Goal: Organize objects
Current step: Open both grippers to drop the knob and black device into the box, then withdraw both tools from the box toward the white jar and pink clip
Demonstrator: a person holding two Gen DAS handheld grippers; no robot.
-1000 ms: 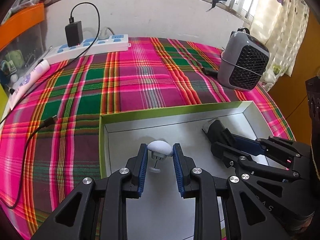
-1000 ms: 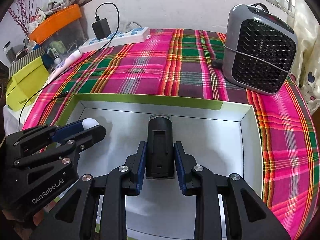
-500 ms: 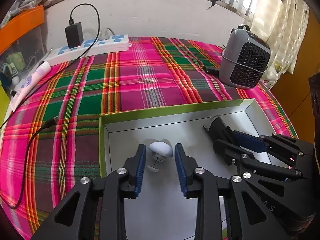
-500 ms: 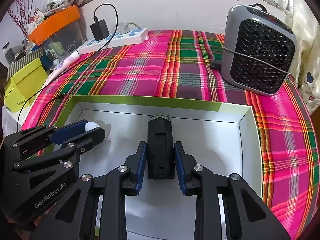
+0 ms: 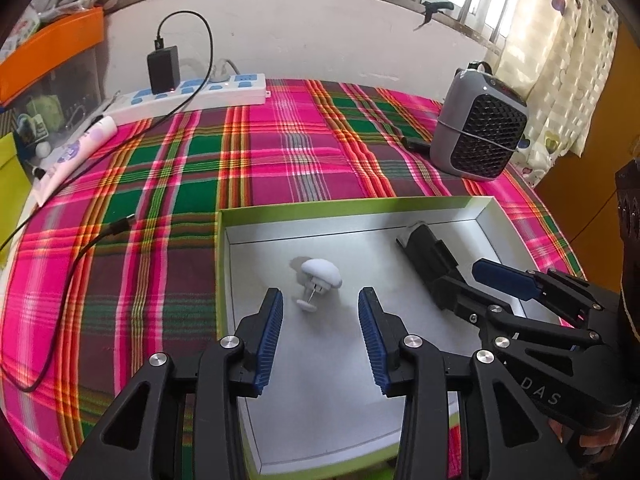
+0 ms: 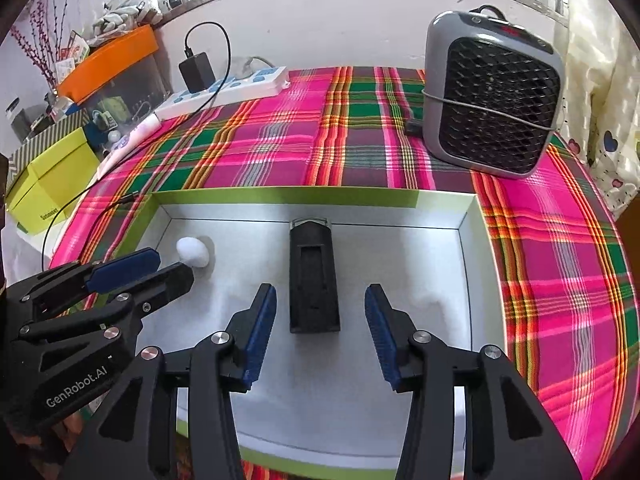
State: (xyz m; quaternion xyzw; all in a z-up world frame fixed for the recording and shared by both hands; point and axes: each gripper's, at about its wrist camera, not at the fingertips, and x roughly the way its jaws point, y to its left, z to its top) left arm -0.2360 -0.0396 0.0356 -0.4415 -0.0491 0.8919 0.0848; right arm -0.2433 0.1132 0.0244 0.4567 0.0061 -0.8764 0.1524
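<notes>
A shallow green-rimmed box [image 5: 352, 205] [image 6: 280, 194] with a pale grey floor lies on the plaid cloth. In it rest a small white dome-topped plug piece [image 5: 320, 275] [image 6: 193, 252] and a black oblong block [image 6: 314, 278] [image 5: 426, 250]. My left gripper [image 5: 320, 300] hovers just short of the white piece, jaws opening, nothing pressed between them. My right gripper [image 6: 320, 292] has its jaws opening on either side of the black block's near end, pads apart from it. Each gripper also shows in the other's view, the left gripper [image 6: 148, 266] beside the white piece and the right gripper [image 5: 476, 278] at the block.
A grey fan heater [image 5: 480, 132] [image 6: 494, 92] stands at the back right. A white power strip [image 5: 188, 96] with a black charger [image 5: 162, 68] and its cable [image 5: 80, 256] lies at the back left. A yellow-green box [image 6: 48, 184] sits off the left edge.
Both grippers have spread their jaws. The white piece and the black block, gripped before, now lie free on the box floor. Neither hand has shifted much.
</notes>
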